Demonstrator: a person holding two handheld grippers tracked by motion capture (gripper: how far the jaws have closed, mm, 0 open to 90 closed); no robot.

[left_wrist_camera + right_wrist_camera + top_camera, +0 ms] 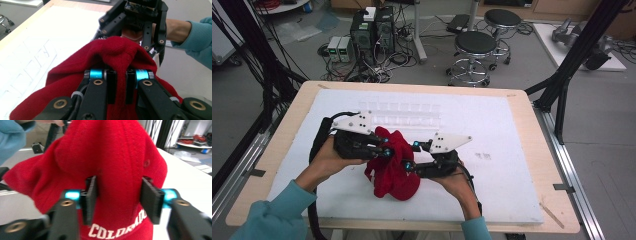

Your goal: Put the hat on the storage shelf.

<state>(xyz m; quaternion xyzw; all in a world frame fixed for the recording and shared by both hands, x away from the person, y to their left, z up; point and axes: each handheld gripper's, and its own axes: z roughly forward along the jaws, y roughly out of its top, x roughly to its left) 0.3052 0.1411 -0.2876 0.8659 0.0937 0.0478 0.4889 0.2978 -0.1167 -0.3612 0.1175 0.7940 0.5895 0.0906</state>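
1. The worktop point(522, 150) is a wooden top with a white sheet laid over most of it.
2. A clear tray point(404, 114) with a row of small compartments lies at the far side of the sheet, just behind the cap; whether anything sits in the compartments cannot be told.
3. A red knit cap point(391, 165) is near the middle of the sheet, bunched up between the two tools, its lower part resting on the worktop.
4. White block letters on the cap's band read "COLORADO" in the right gripper view, where the last letter is partly hidden by a jaw.
5. The left tool point(384, 150) is clenched on a fold of the cap; in the left gripper view its pads pinch a narrow ridge of red knit tight between them.
6. The right tool point(411, 155) sits at the cap's right side. In the right gripper view its jaws straddle a wide bulge of the cap above the lettering, the pads pressing against the knit on both sides.
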